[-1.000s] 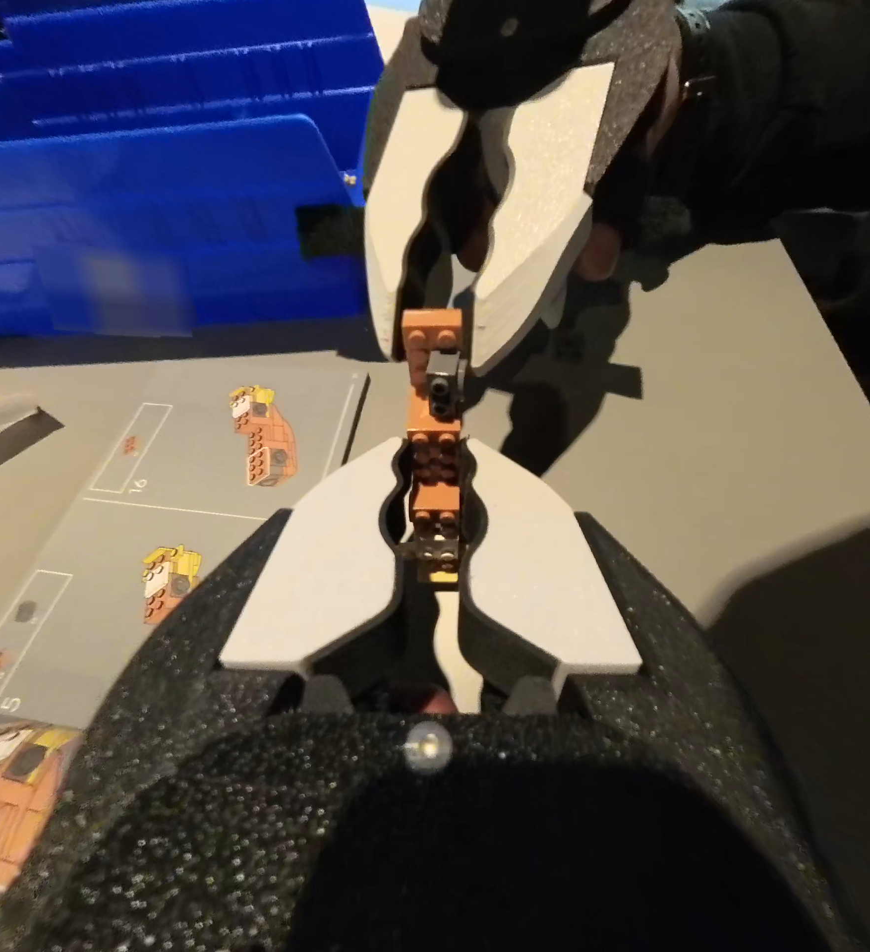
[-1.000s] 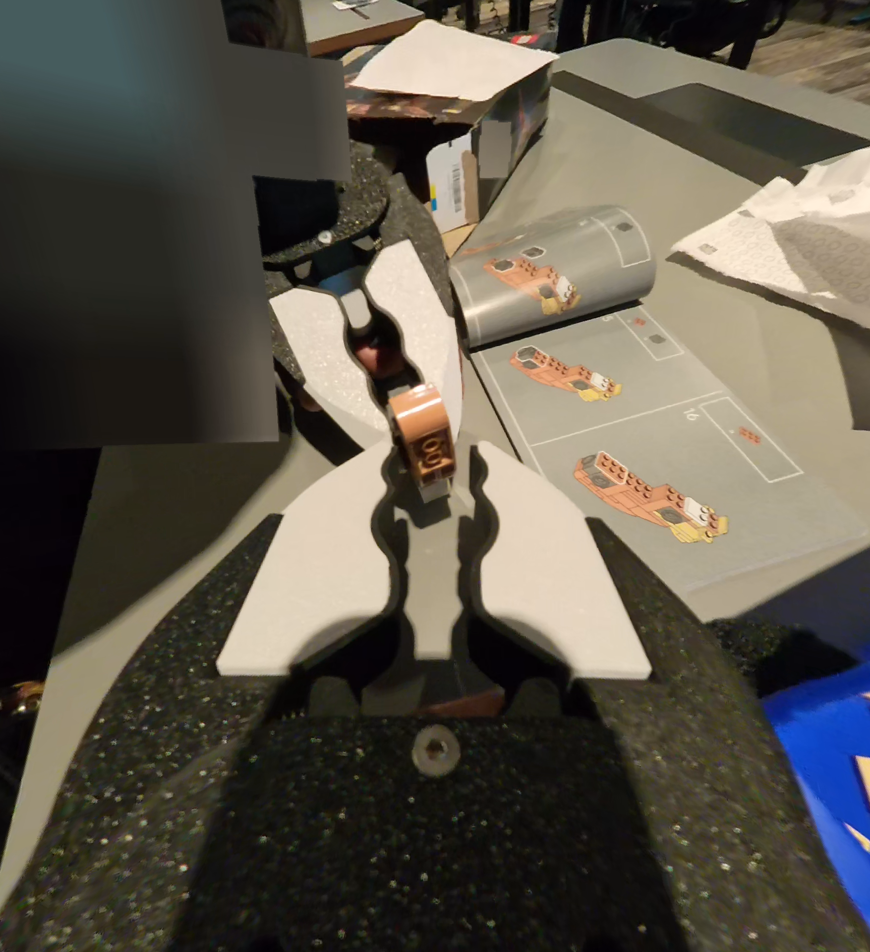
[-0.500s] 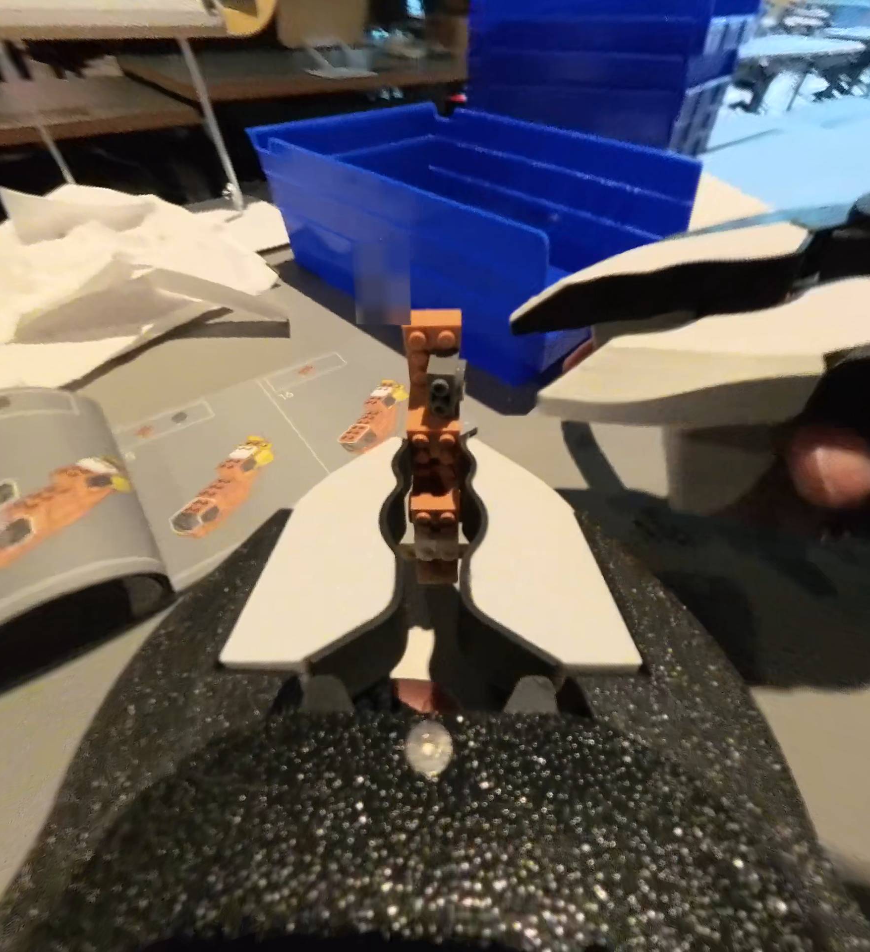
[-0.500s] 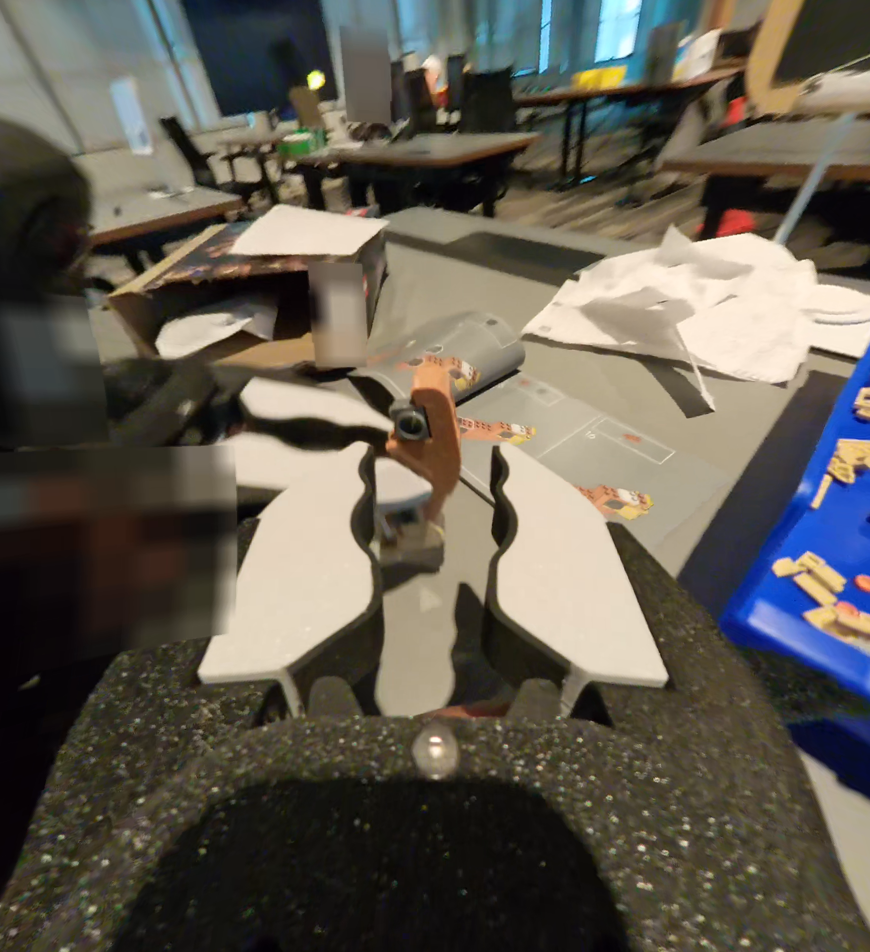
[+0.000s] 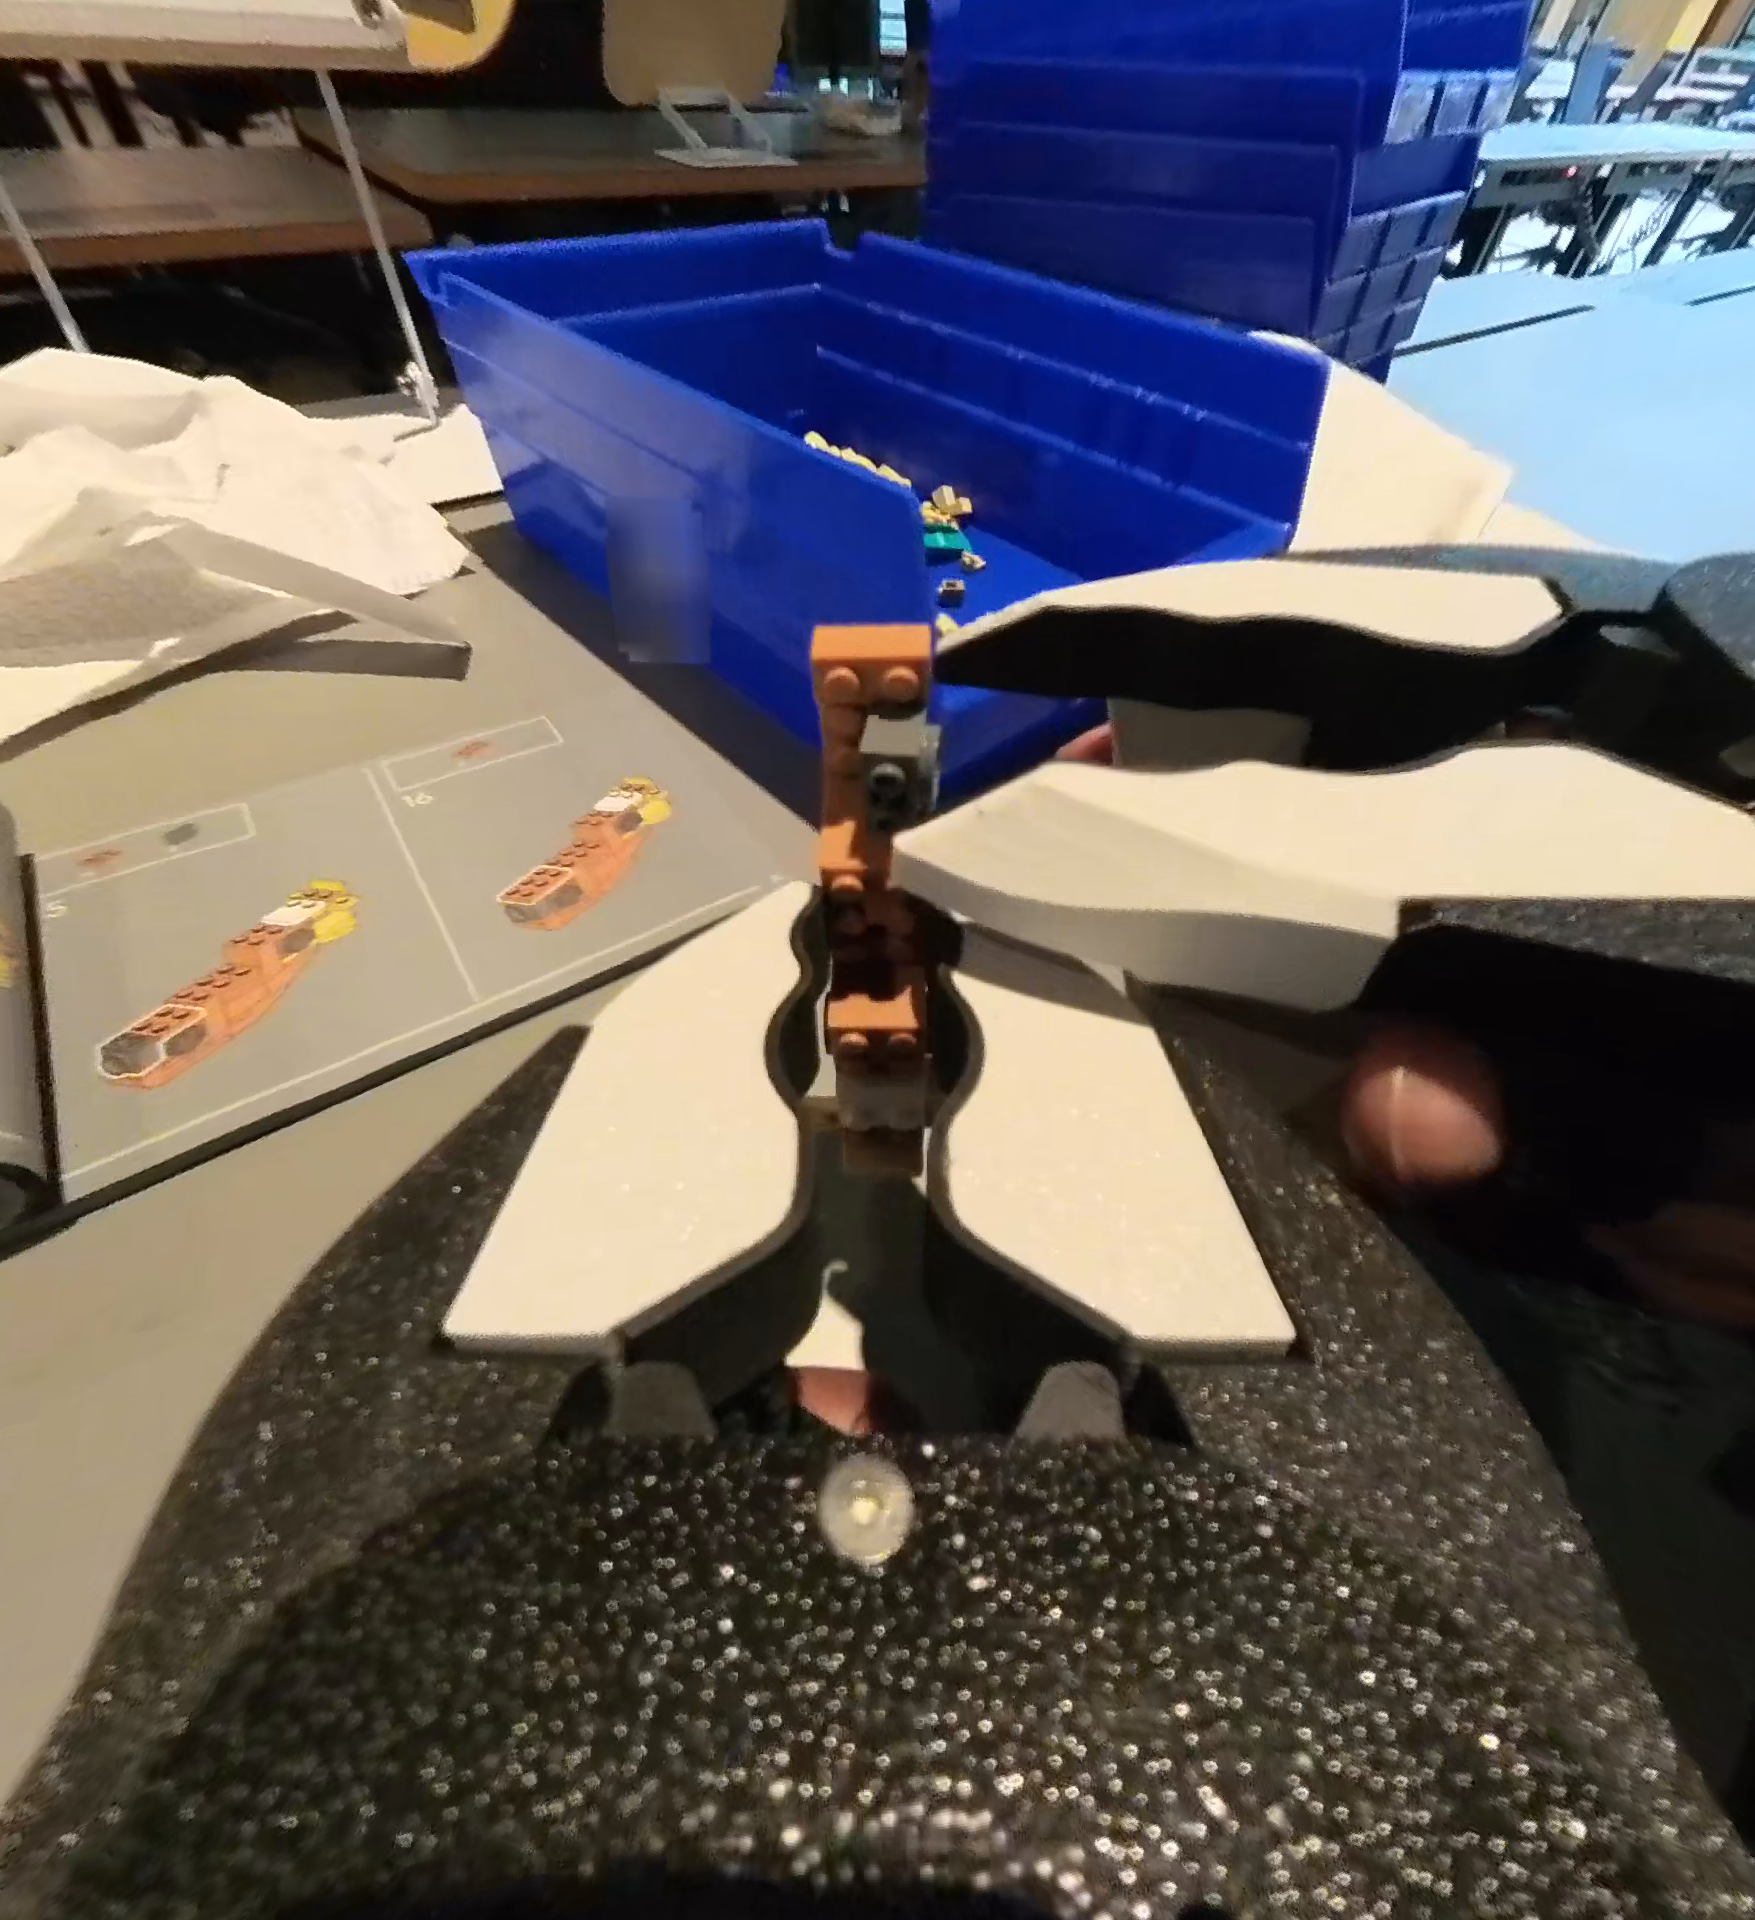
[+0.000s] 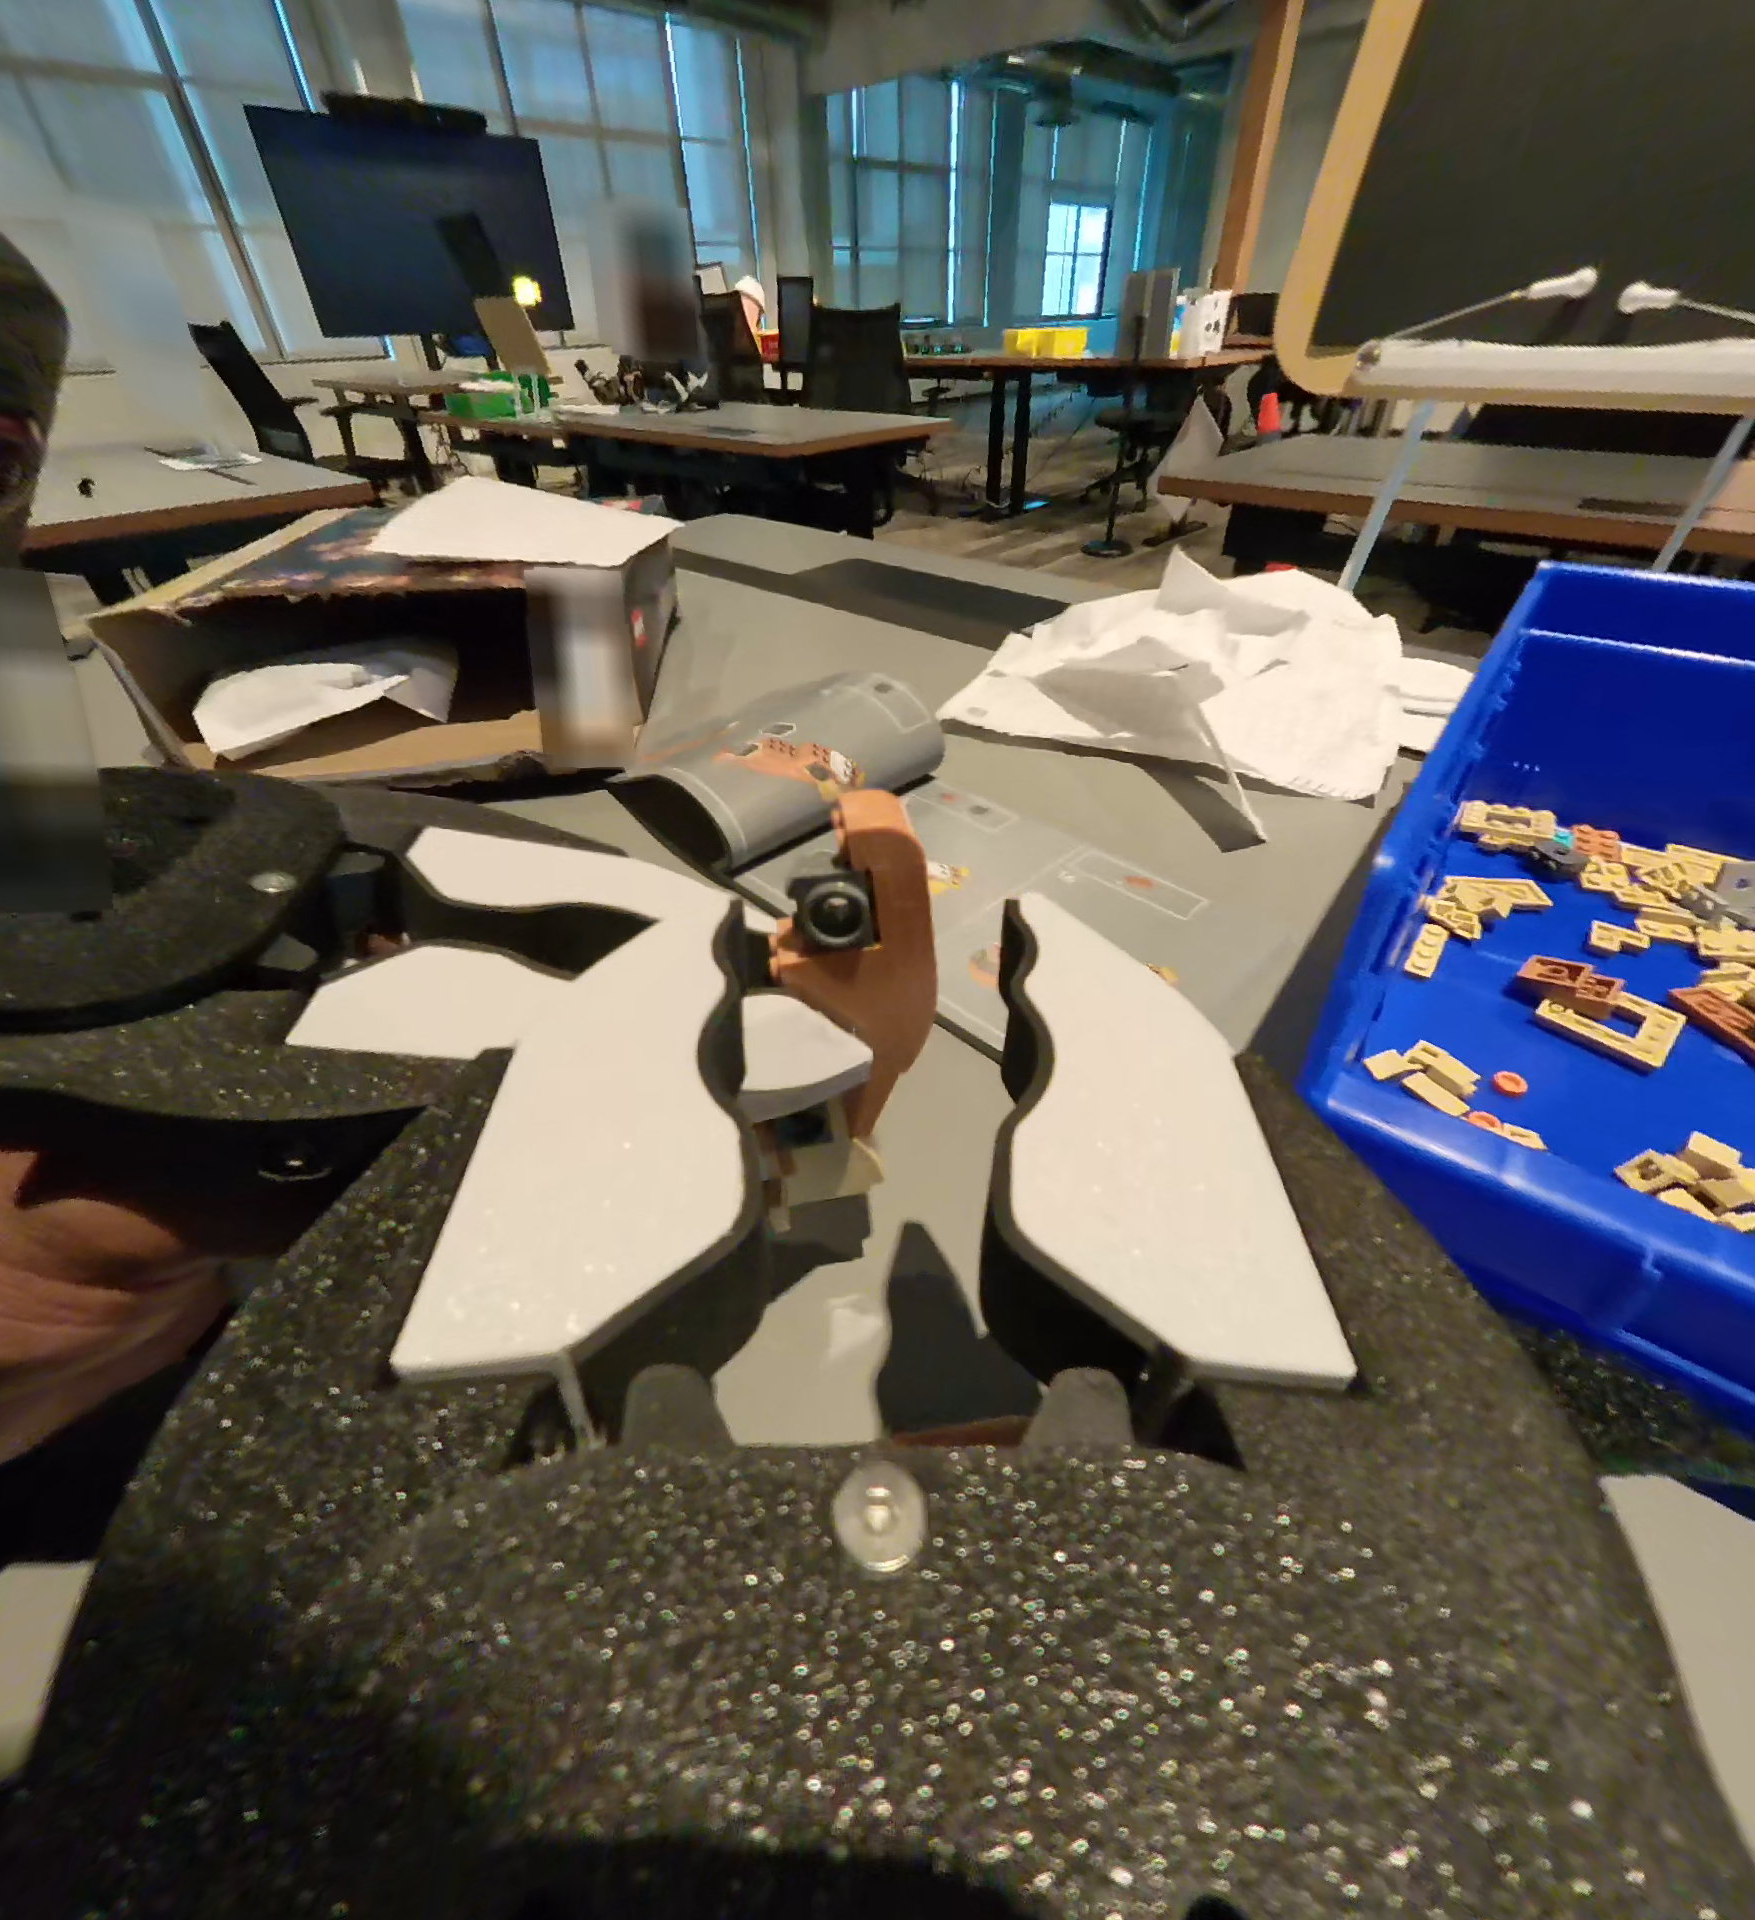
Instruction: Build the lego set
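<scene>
My left gripper (image 5: 878,935) is shut on the lower end of a narrow orange-brown lego model (image 5: 868,790) and holds it upright above the table. A small dark grey piece sits on the model's side. My right gripper (image 6: 878,925) is open, and its fingers straddle the model's upper part (image 6: 899,966). Its left finger is close against the model and its right finger stands apart. In the left wrist view the right gripper (image 5: 930,758) reaches in from the right. In the right wrist view the left gripper (image 6: 779,997) reaches in from the left.
A blue bin (image 5: 748,499) with several loose tan and brown pieces stands behind the model, and to the right in the right wrist view (image 6: 1475,1299). An open instruction booklet (image 5: 333,883) lies on the grey table. Crumpled white paper (image 6: 1216,686) and a cardboard box (image 6: 333,665) lie farther off. Less than 4 cm separates the two grippers' tips.
The right gripper swung round from opposite the left gripper to its right side. Its open fingers then closed in around the model's upper part. The left gripper kept its hold and tilted up.
</scene>
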Available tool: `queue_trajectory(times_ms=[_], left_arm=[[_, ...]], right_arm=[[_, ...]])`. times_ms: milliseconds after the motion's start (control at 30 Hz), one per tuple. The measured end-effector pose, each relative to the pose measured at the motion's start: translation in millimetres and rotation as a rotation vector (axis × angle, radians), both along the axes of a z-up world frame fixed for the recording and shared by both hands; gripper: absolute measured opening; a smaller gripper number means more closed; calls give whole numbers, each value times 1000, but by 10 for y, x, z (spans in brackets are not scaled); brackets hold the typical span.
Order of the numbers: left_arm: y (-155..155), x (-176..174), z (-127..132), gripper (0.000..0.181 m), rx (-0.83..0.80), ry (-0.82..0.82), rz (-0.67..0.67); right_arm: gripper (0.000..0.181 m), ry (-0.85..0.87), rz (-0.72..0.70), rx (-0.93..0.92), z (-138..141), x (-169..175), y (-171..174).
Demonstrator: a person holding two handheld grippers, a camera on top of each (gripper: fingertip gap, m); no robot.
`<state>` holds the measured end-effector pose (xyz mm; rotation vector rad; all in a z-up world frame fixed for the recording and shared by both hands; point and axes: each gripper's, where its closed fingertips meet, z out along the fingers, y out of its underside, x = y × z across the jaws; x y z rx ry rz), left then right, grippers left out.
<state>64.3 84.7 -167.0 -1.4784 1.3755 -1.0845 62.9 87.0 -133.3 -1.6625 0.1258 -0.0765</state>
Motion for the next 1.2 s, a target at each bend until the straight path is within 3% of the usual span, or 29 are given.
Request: queue_trajectory(times_ms=[400,1200], left_arm=[[-25,147,-113,17,-37,69,-45],[-163,137,-184,16,-42,120,-122]], right_arm=[[35,-30,-47,-57,-122,164,-1],[26,51,6,-62,-174,161,-48]])
